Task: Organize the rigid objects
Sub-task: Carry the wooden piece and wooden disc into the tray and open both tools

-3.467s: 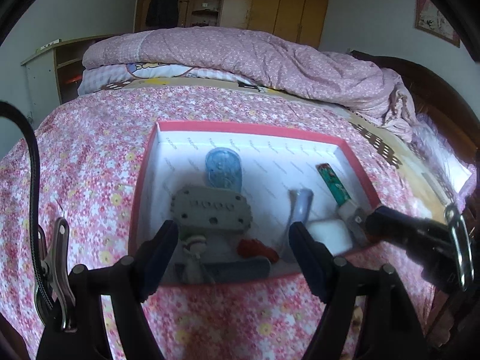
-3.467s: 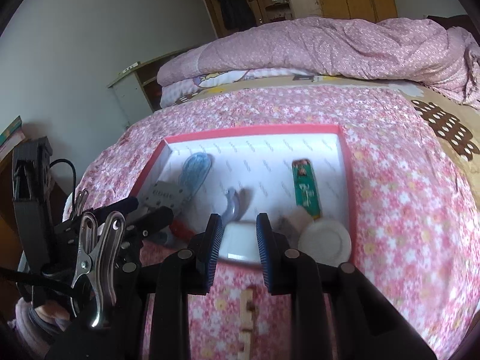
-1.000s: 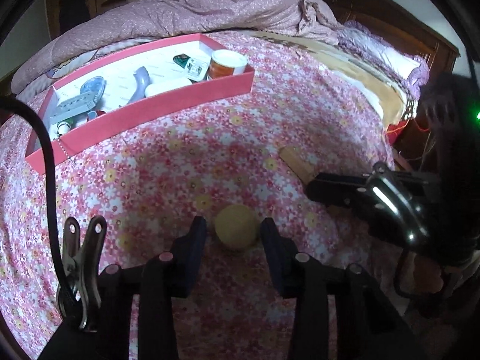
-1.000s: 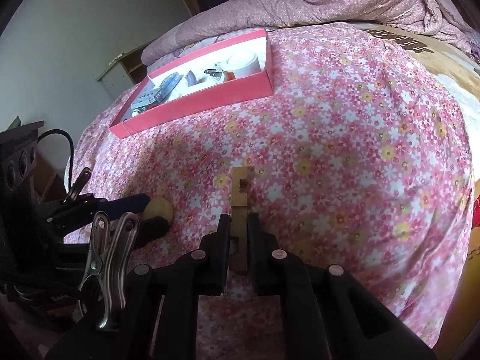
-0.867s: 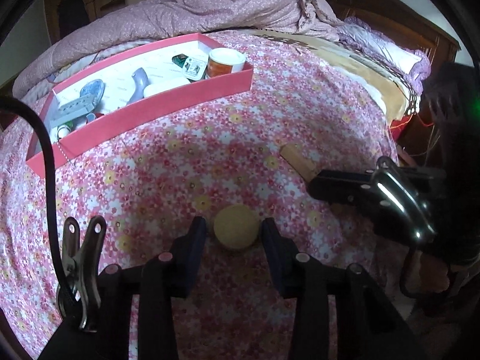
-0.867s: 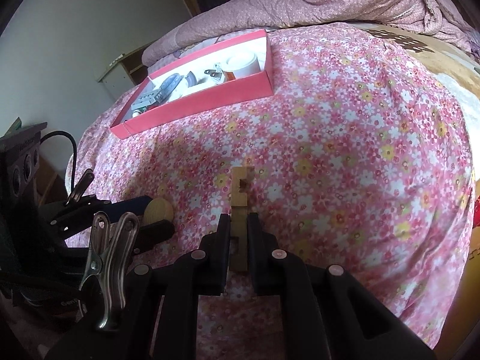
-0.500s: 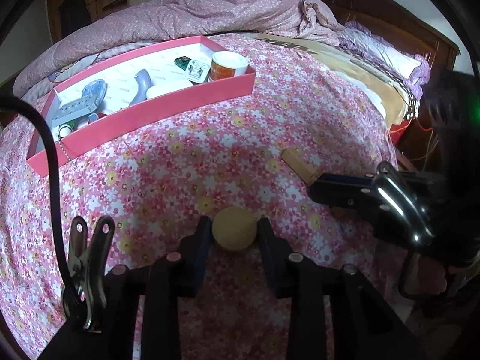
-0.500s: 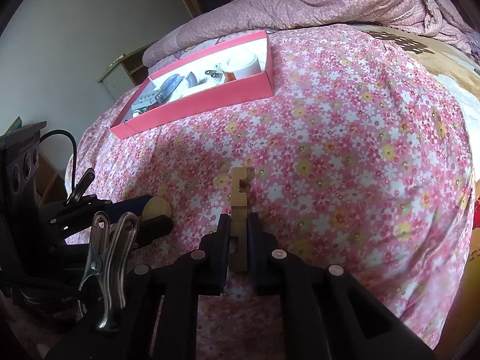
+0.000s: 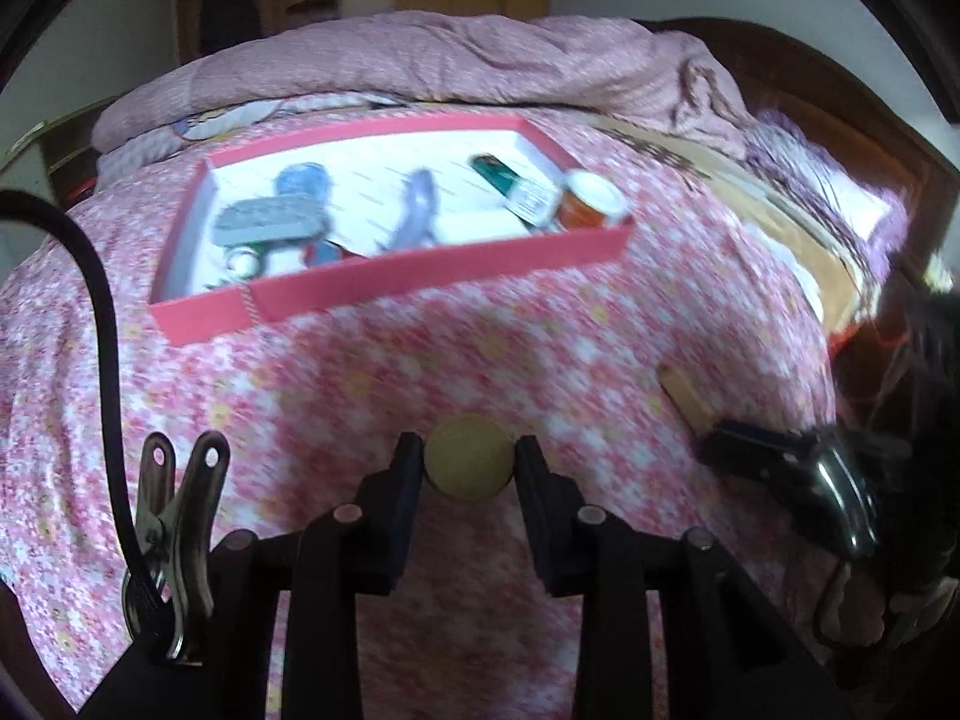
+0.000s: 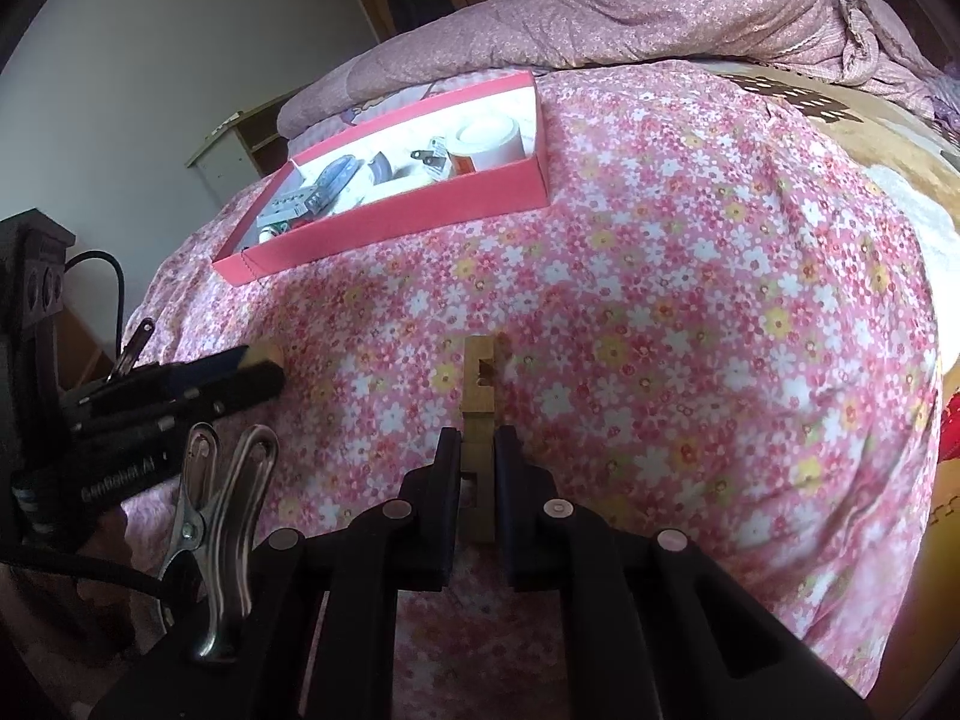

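Note:
My left gripper (image 9: 468,468) is shut on a round tan wooden ball (image 9: 469,465), held just above the flowered bedspread. The same left gripper (image 10: 264,369) shows at the left of the right wrist view, with the ball (image 10: 268,354) peeking out at its tip. My right gripper (image 10: 478,462) is shut on a notched wooden block (image 10: 480,384) that points forward over the bedspread; the block (image 9: 684,399) and right gripper (image 9: 720,450) sit at the right of the left wrist view. A pink tray (image 9: 420,273) with white inside lies farther up the bed.
The tray (image 10: 390,222) holds a grey remote (image 9: 270,222), a blue oval (image 9: 303,183), a grey curved piece (image 9: 417,210), a green lighter (image 9: 495,171) and an orange-and-white jar (image 9: 591,201). A rolled quilt (image 9: 450,60) lies behind it. The bed drops off at right.
The left gripper closed onto the ball, lifted it slightly and swung toward the tray, which now sits more centred and level. The right gripper kept still on the block.

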`<state>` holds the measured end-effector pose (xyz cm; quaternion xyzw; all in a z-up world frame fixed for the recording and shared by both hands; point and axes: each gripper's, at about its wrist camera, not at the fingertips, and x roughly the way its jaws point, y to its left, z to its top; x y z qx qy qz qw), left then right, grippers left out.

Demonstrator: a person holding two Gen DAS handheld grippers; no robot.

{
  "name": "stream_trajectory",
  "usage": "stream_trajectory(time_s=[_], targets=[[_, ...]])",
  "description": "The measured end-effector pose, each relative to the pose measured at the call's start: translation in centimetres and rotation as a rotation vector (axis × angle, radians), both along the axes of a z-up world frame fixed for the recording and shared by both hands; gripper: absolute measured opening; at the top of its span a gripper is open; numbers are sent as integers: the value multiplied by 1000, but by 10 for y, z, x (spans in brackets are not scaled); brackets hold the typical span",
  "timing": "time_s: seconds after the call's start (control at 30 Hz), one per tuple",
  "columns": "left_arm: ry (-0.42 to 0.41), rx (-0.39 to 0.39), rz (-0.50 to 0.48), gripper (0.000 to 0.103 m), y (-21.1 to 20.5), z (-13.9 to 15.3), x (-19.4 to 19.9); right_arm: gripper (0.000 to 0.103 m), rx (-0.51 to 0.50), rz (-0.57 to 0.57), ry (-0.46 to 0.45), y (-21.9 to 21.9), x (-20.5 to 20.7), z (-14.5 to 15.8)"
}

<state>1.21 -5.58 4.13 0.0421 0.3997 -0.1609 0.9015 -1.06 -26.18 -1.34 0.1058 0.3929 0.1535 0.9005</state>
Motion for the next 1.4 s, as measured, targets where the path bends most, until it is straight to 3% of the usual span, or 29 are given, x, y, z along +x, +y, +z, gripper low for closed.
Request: stream_trajectory(time_s=[0.57,0.83,1.23,1.4], targets=[[-75,-39,122,33,24,32,69,12,-50,75,-118,42,52,48],[-91,-51,166,33,24,37,101,12,-31,58,-126,56,88,59],[-113,1,214,33,23,39,131,12,-92,40,-133,72,130,75],[-96,4,258,47,30,41,142,13,-89,33,-100,72,144,75]])
